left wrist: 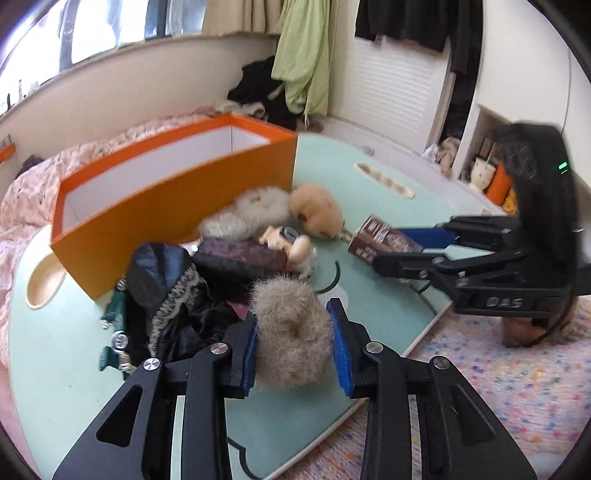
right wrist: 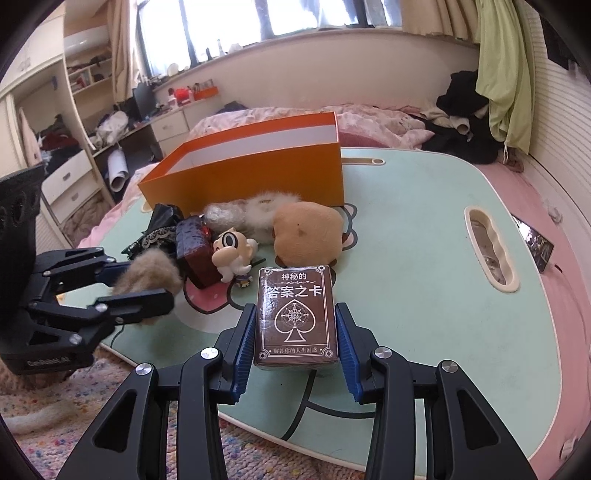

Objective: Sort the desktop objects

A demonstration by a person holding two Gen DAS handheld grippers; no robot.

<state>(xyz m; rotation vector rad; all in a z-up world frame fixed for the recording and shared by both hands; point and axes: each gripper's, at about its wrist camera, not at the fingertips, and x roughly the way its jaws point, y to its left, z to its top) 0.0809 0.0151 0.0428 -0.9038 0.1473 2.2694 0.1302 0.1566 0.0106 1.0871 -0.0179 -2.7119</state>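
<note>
Two grippers each clamp one thing above the mint-green table (right wrist: 424, 236): the left gripper (left wrist: 293, 350) squeezes a tan fur pom-pom (left wrist: 291, 332) between its blue pads, and the right gripper (right wrist: 295, 332) grips a brown card box (right wrist: 295, 317) printed in white with "神秘的 答案之卡" over a spade emblem. Behind them lie a cartoon figurine (right wrist: 232, 254), a brown plush toy (right wrist: 308, 232) and a white fluffy ball (right wrist: 258, 214), just before the open orange box (right wrist: 251, 173). "DAS" is moulded on the right gripper's body in the left view.

We're in a home bedroom: a bed with a pink floral quilt (right wrist: 373, 122), clothes heaped (right wrist: 461, 122) beneath a green curtain (right wrist: 506, 74), a cluttered desk with drawers (right wrist: 170, 125), shelves, and a long window (right wrist: 258, 22).
</note>
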